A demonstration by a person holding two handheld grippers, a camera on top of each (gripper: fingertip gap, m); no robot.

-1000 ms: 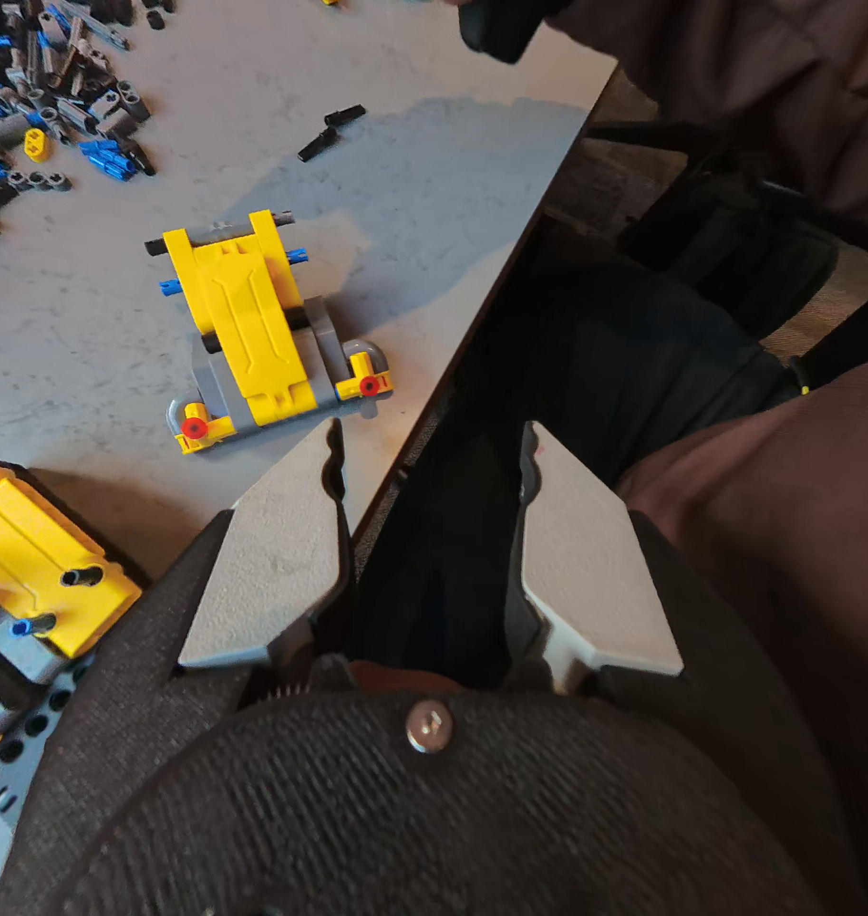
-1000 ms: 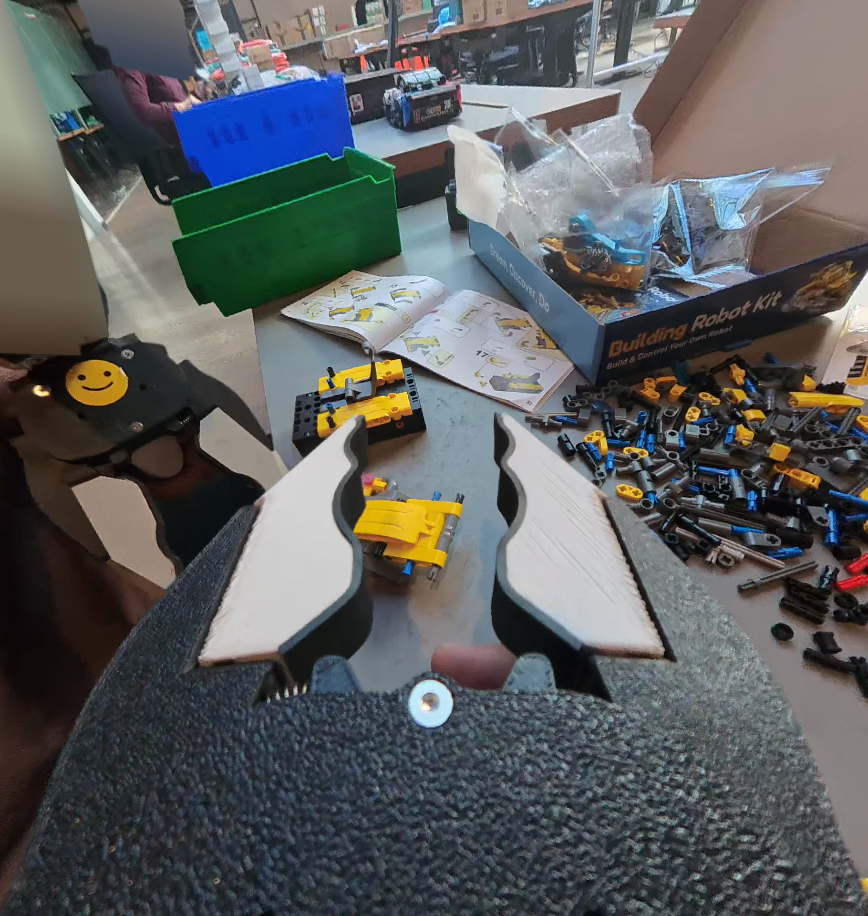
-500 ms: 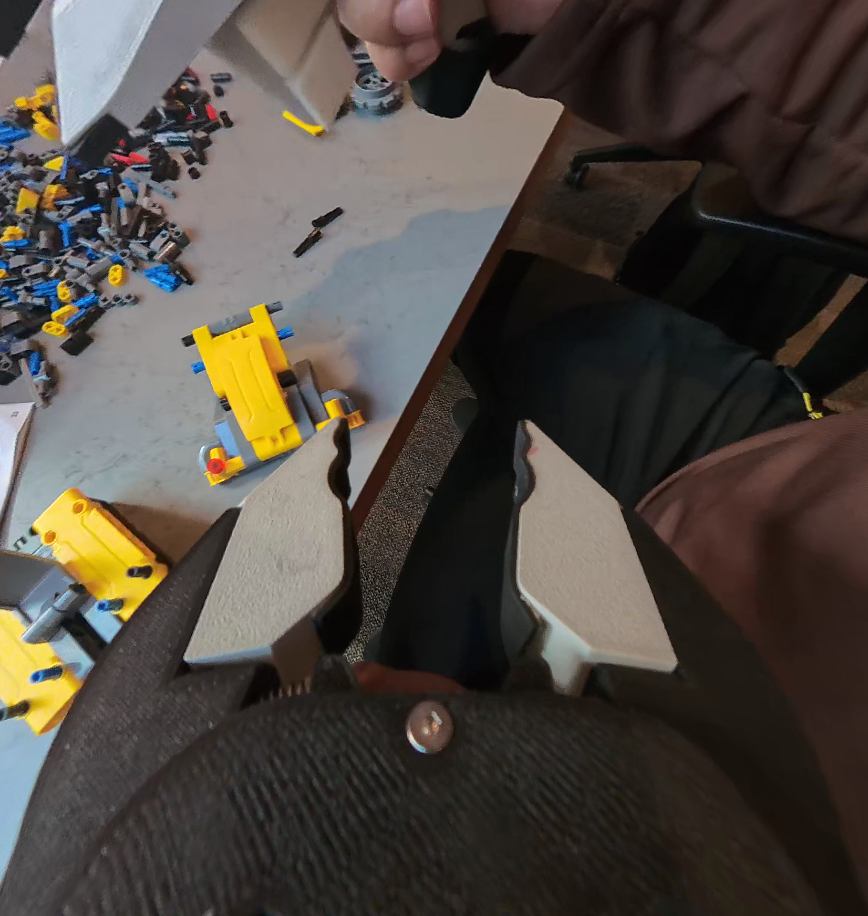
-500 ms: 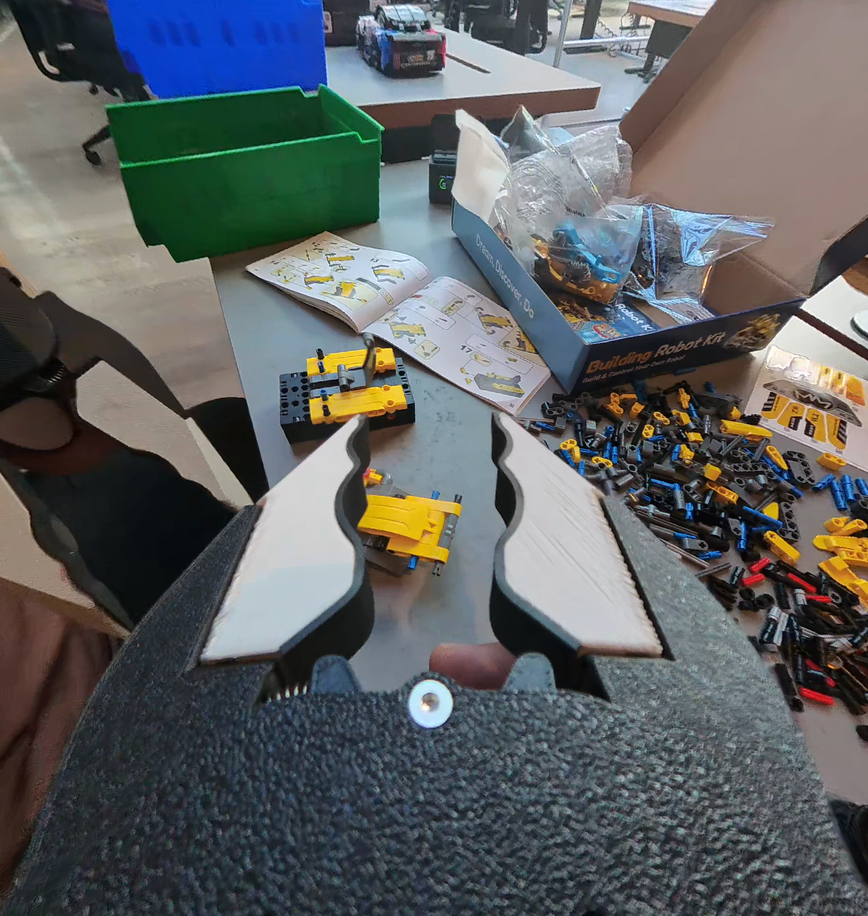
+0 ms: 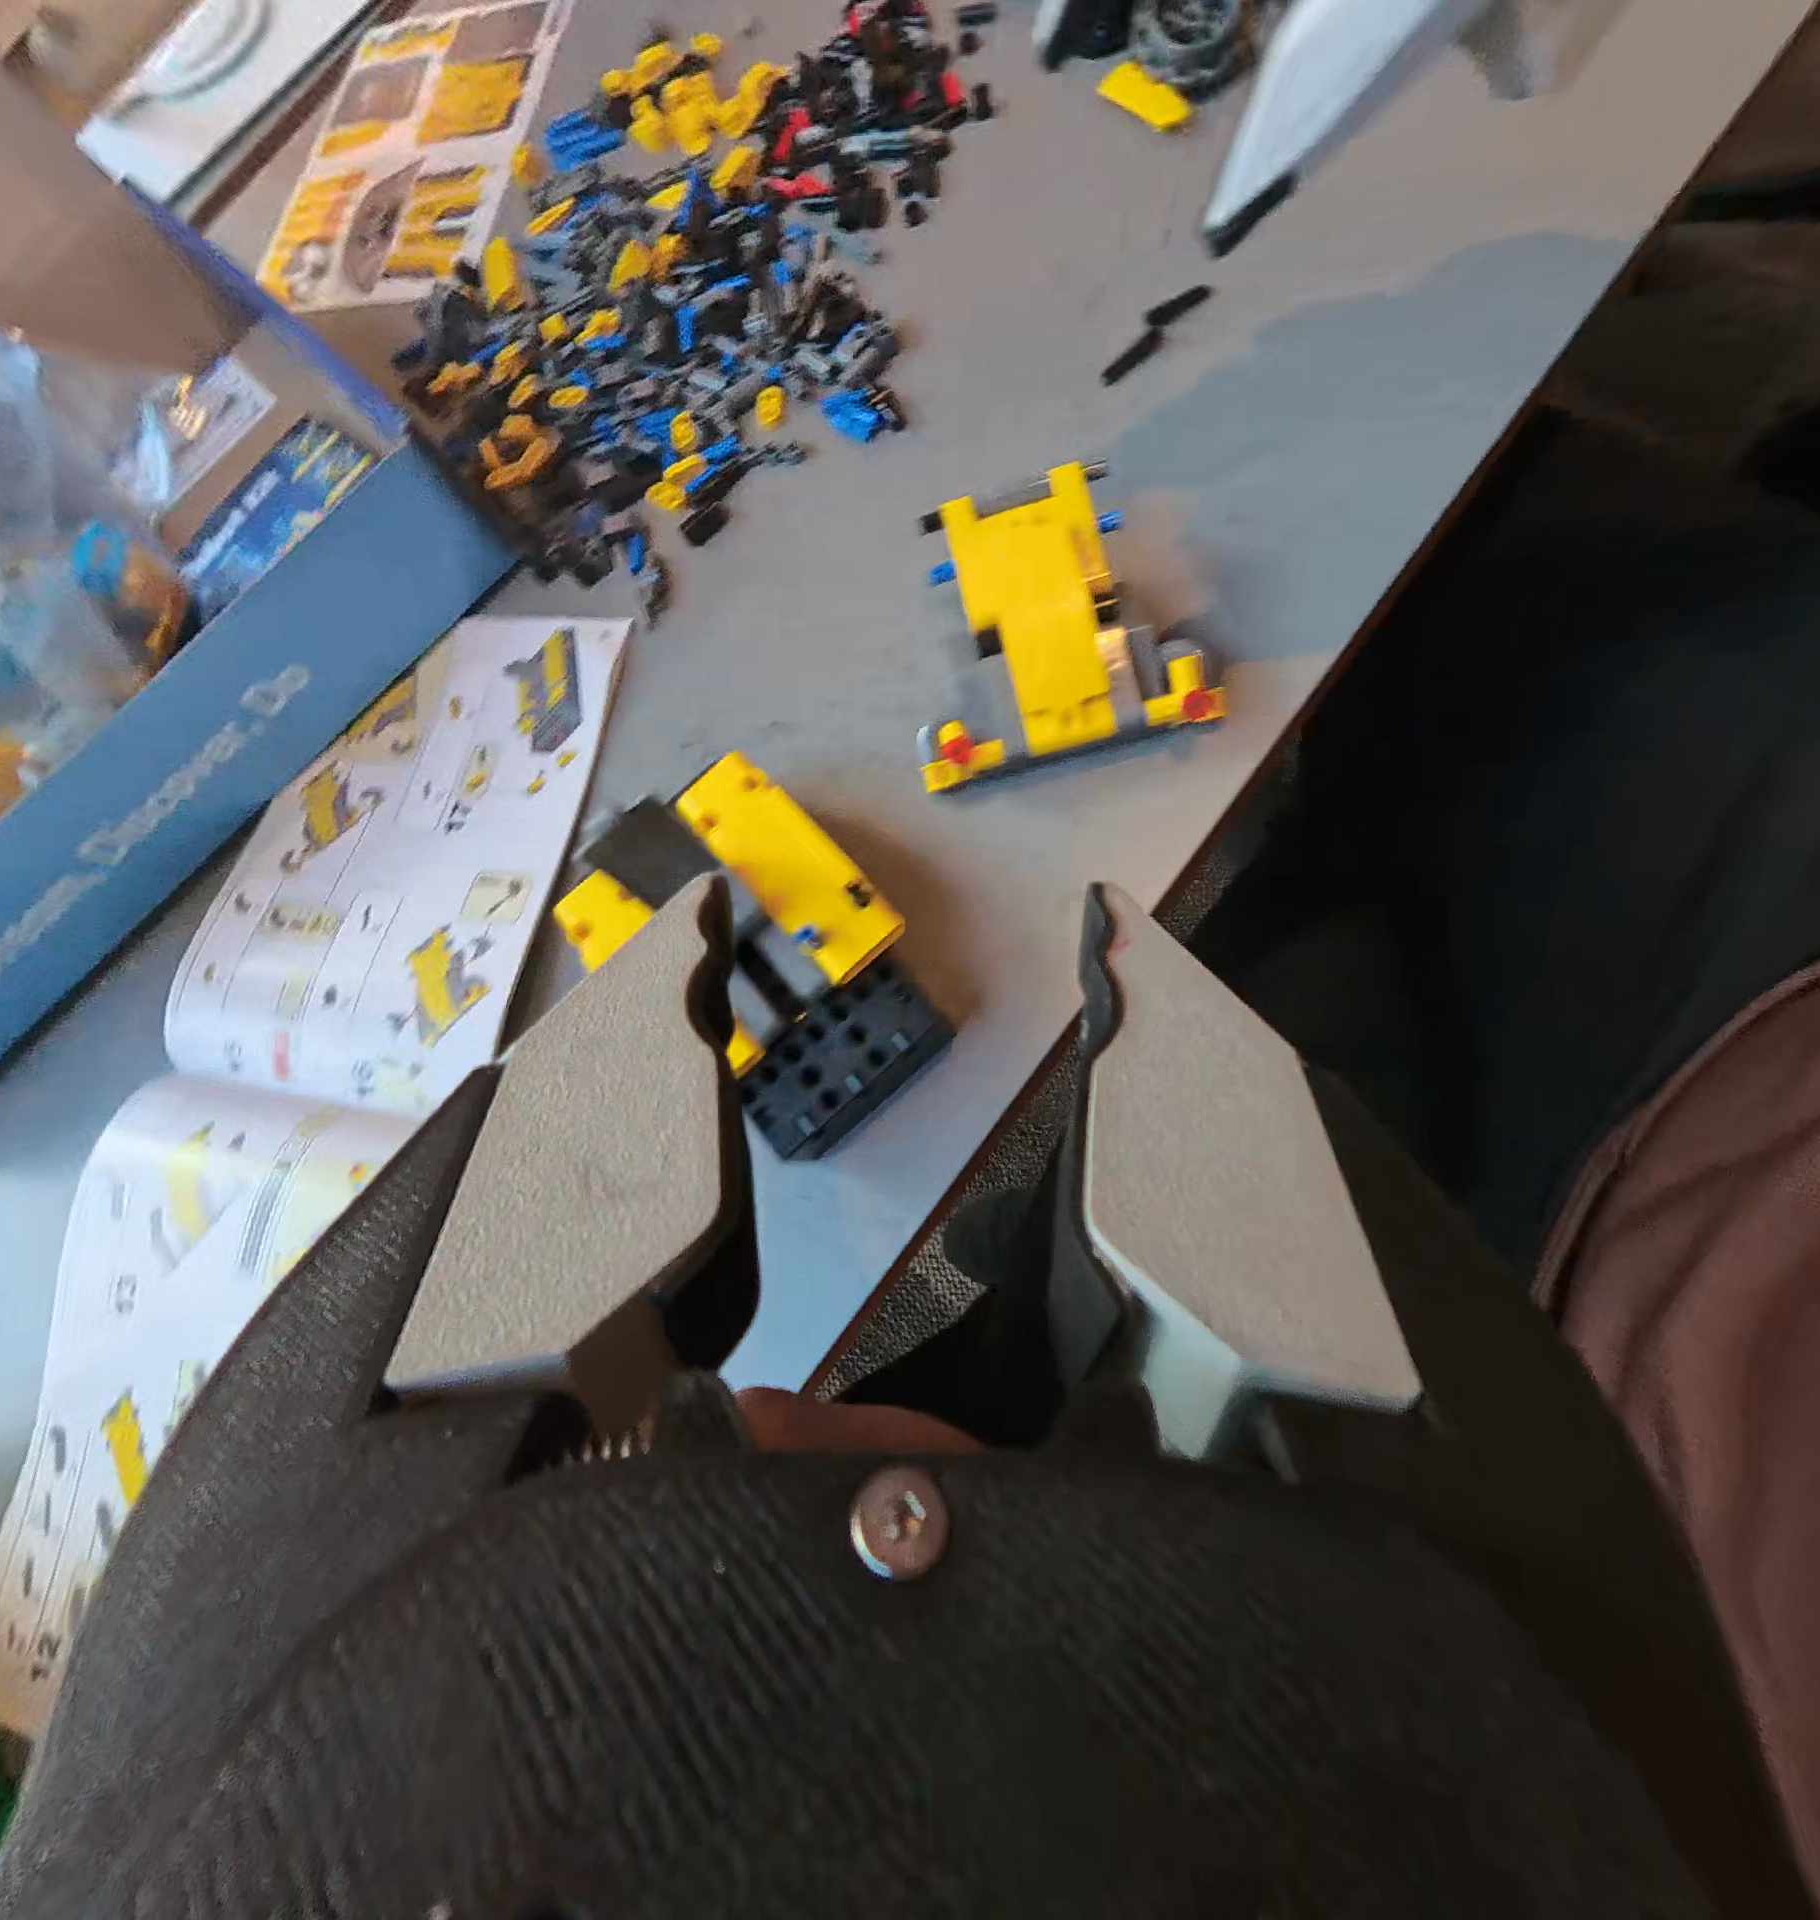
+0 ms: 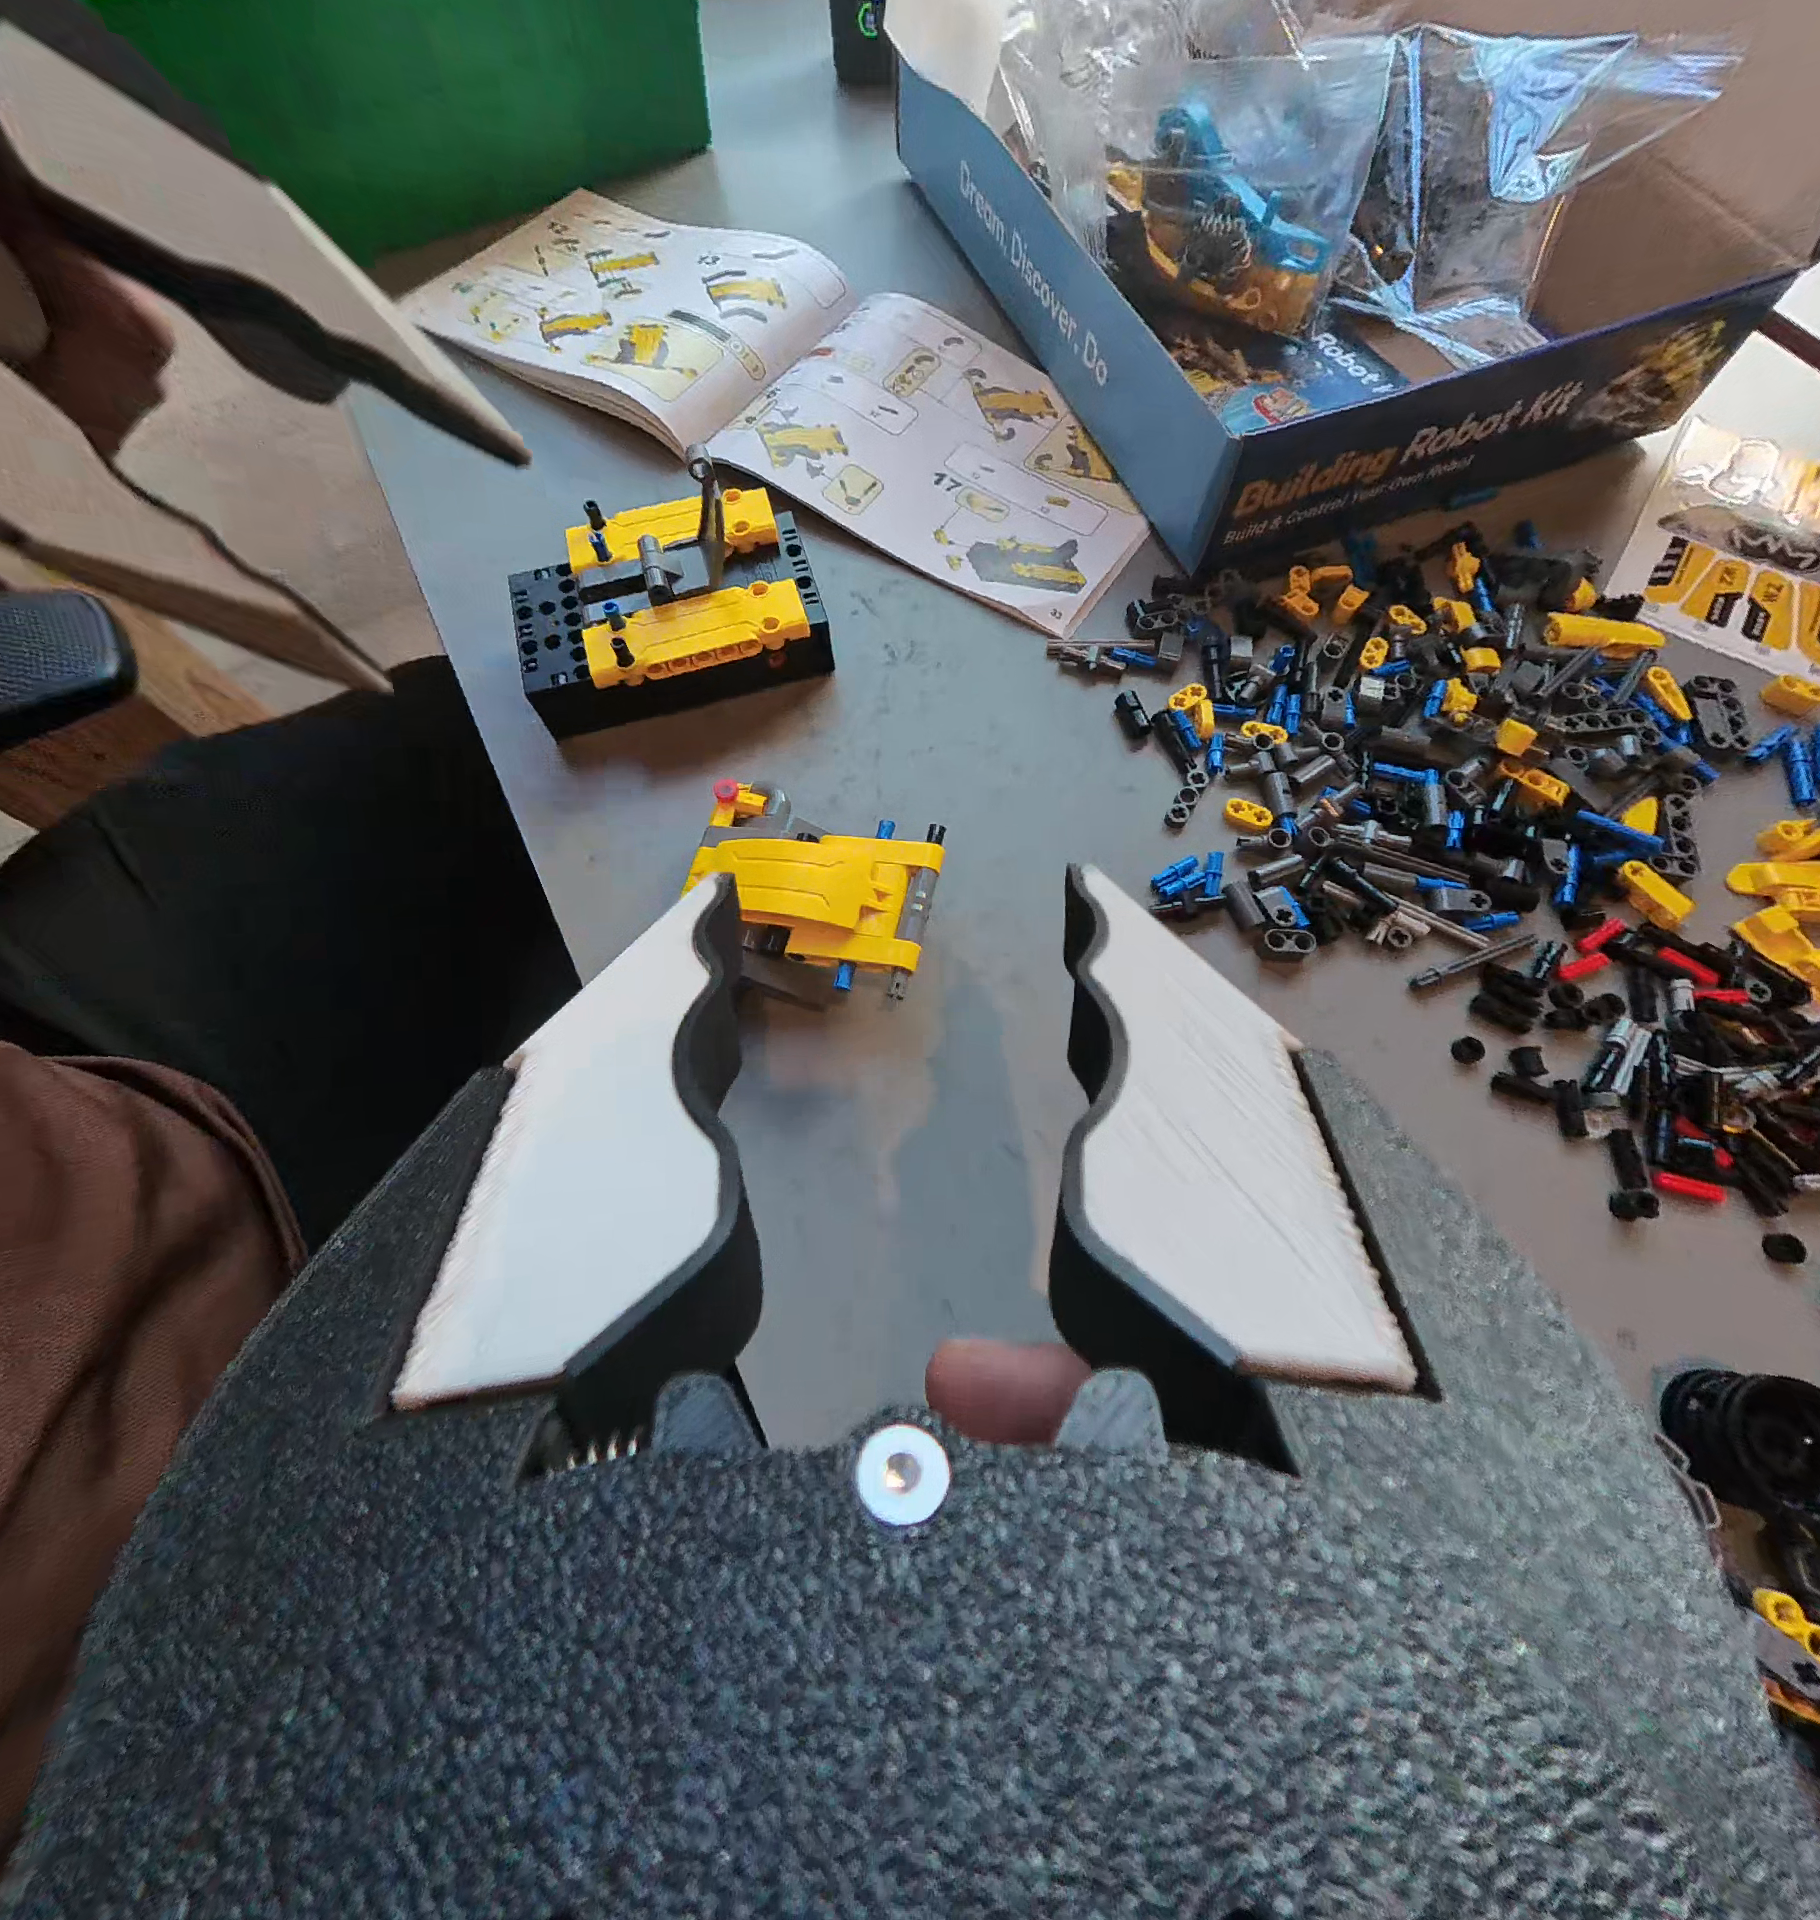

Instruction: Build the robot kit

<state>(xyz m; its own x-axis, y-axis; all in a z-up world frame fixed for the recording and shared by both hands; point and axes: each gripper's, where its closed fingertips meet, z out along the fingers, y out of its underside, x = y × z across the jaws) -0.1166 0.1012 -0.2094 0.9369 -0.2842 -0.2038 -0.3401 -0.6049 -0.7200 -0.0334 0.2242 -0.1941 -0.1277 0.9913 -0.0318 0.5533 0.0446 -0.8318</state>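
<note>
My left gripper [image 5: 901, 914] is open and empty above the table's near edge, just over a black block with yellow beams [image 5: 833, 966]. A small yellow and grey brick assembly [image 5: 1051, 623] lies farther on the grey table [image 5: 1301, 416]. My right gripper [image 6: 895, 894] is open and empty, low over the table, with that yellow assembly [image 6: 823, 894] just beyond its left fingertip. The black block with yellow beams [image 6: 677, 623] sits farther back. The left gripper's fingers [image 6: 262, 281] show at the upper left of the right wrist view.
A heap of small black, blue, yellow and red parts [image 6: 1508, 831] covers the right of the table. An open booklet [image 6: 781, 395], a blue cardboard box with plastic bags [image 6: 1301, 312], a sticker sheet [image 6: 1768, 561], a green bin [image 6: 418, 104] and black wheels [image 6: 1768, 1455] surround it. A person's lap [image 5: 1560, 831] lies beside the table edge.
My left gripper has pulled back and swung left, bringing the black block, booklet and box into view. My right gripper has moved closer and lower toward the yellow assembly. Both stayed open.
</note>
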